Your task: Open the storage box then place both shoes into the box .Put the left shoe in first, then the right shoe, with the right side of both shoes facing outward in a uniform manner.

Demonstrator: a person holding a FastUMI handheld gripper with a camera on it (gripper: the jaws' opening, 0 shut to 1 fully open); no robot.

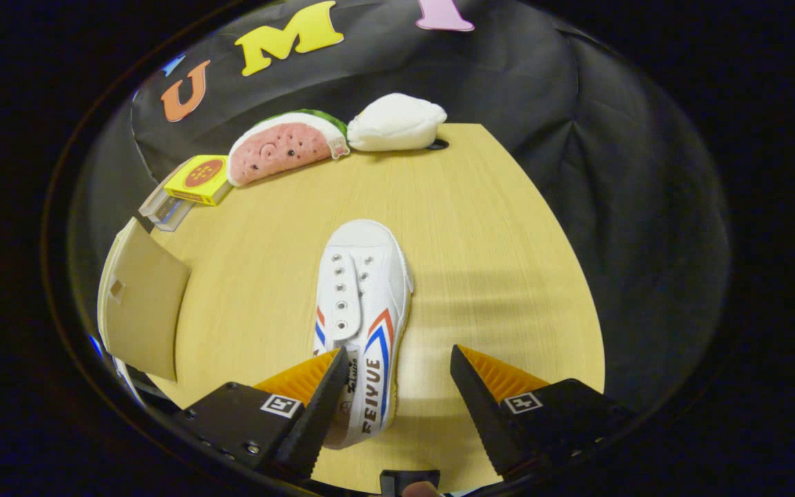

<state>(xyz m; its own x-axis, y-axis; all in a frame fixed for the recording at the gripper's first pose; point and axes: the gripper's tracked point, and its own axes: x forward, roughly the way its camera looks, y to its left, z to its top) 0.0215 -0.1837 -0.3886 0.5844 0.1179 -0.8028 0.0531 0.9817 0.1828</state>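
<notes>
We saw a wooden table (494,262) bearing a white shoe (363,304) between the spread fingers, and beyond them a watermelon plush (280,146), white plush (395,123), and perhaps a yellow box (199,179).

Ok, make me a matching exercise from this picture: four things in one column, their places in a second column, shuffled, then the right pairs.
Things
1. white shoe
2. watermelon slice plush
3. yellow box
4. gripper

Places
A. at the table's far edge, beside the white plush
B. open, one finger over the shoe's heel
C. next to the watermelon plush, on a clear block
D. mid-table, heel between the fingers, toe pointing away

Pairs: 1-D, 2-A, 3-C, 4-B
</notes>
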